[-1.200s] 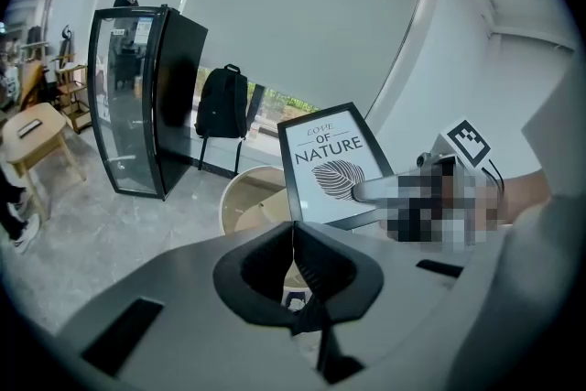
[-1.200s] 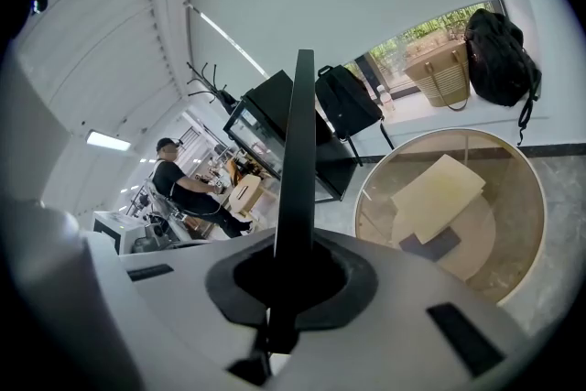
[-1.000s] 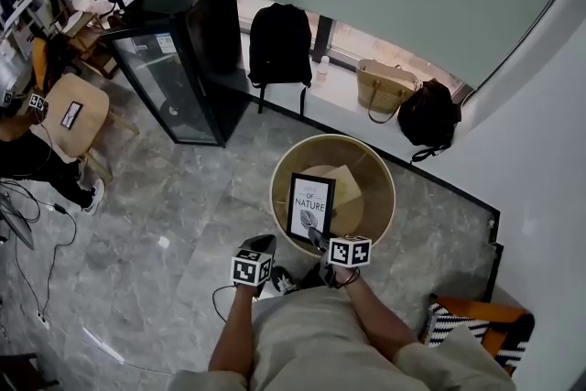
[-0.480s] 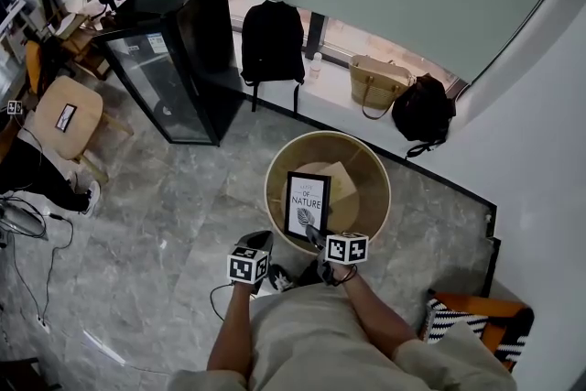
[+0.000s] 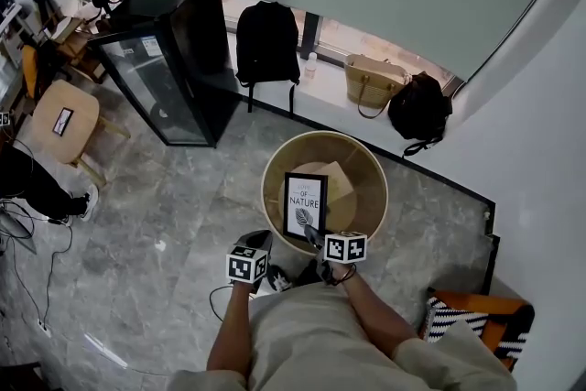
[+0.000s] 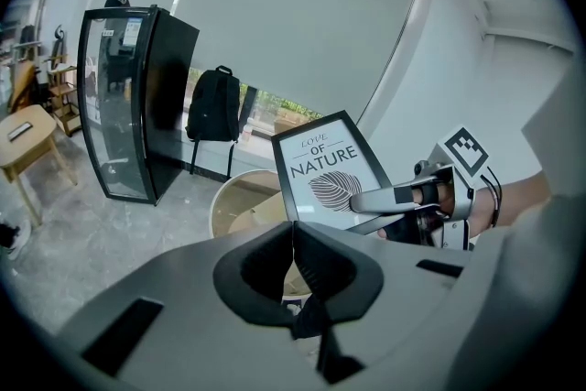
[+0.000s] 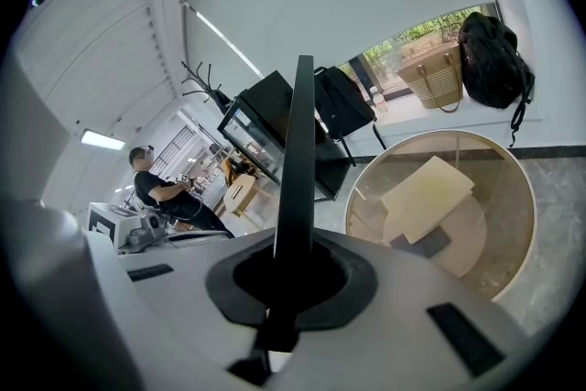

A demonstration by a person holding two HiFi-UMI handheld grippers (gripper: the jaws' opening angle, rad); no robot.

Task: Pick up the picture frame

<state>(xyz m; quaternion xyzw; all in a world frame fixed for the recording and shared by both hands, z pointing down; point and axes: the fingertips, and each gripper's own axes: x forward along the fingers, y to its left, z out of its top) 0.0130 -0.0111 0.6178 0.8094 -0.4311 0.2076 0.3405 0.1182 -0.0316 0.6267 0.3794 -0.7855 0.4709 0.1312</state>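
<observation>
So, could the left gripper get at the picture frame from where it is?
Probably yes: the right gripper holds the picture frame up with its left edge bare, nothing between. The left gripper is shut, so it would need opening.

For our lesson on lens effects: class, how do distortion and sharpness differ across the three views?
Head view: sharp, evenly daylit, straight lines bowed. Left gripper view: strong fisheye, black corners, print on the picture frame readable. Right gripper view: same fisheye, frame seen edge-on.

Soft, even daylight from the window strip point(image 5: 343, 37) at upper centre of the head view; shadows faint. Gripper views: strong fisheye bending at edges, black corners, near foreground out of focus. Ceiling lamp point(image 7: 101, 139) blown out at left.
</observation>
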